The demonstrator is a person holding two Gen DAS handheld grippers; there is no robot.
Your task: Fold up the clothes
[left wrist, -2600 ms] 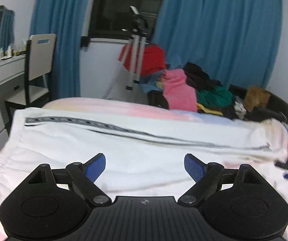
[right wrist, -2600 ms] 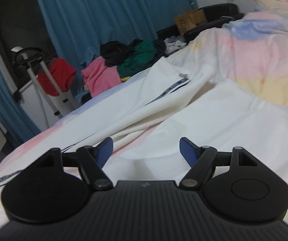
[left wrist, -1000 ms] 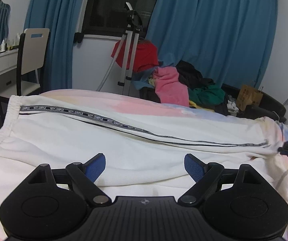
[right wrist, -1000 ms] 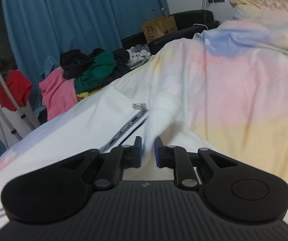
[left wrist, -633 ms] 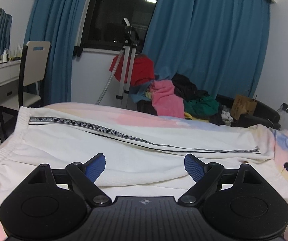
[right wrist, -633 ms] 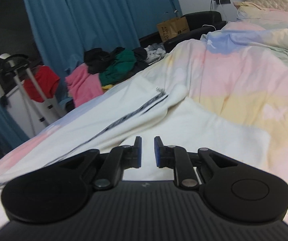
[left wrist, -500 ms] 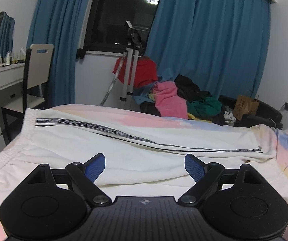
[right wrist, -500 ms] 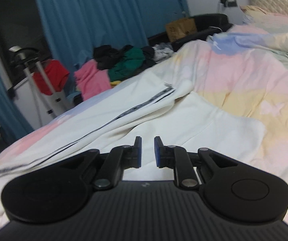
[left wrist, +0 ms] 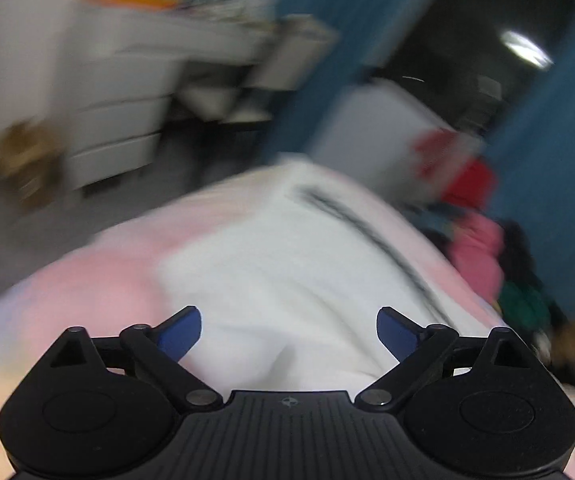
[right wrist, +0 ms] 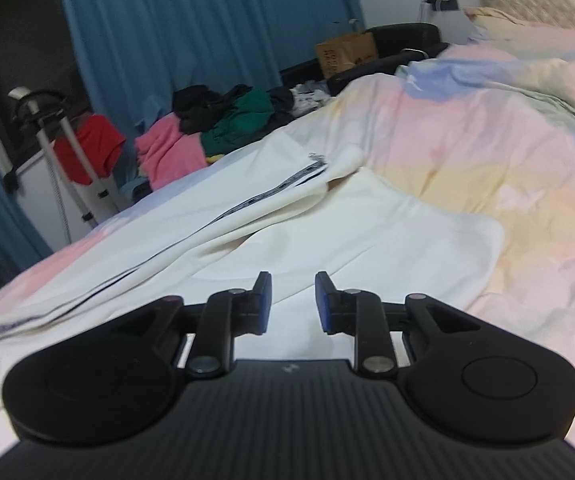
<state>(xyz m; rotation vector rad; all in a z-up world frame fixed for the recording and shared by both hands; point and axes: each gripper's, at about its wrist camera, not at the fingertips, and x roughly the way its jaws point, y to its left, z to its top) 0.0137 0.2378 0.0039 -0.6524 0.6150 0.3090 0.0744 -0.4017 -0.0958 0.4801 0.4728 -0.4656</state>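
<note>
White trousers with a black patterned side stripe lie spread lengthwise on the bed, both legs side by side. They also show, blurred, in the left wrist view. My left gripper is open and empty, held above the waist end of the trousers. My right gripper is partly open with a narrow gap, empty, above the near trouser leg.
The bed has a pastel pink, yellow and blue cover. A pile of pink, green and black clothes lies past the bed by blue curtains. A stand with a red garment is at left. White drawers stand beyond the bed's end.
My left gripper has swung sharply to the left, blurring its view toward the drawers. My right gripper has opened from shut to a narrow gap, with the trouser leg released.
</note>
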